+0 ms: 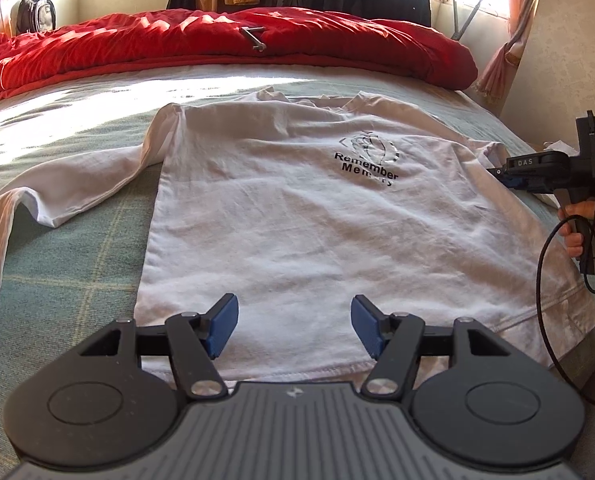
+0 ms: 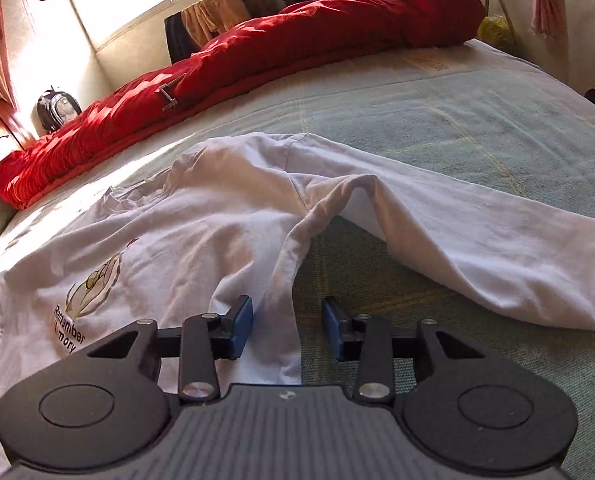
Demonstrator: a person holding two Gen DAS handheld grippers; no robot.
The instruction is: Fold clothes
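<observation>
While the white long-sleeved shirt (image 1: pixel 297 216) lies spread flat, print up, on the bed (image 1: pixel 65 280), no fold shows; both sleeves are out, and left gripper (image 1: pixel 294 326) and right gripper (image 2: pixel 287 328) gape empty.

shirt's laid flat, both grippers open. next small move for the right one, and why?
Probably close the right gripper on the side edge of the white shirt just below the armpit. Its jaws are open and already straddle that edge, and the right sleeve lies spread out on the bed sheet, still unfolded. The left gripper hovers open over the hem.
</observation>
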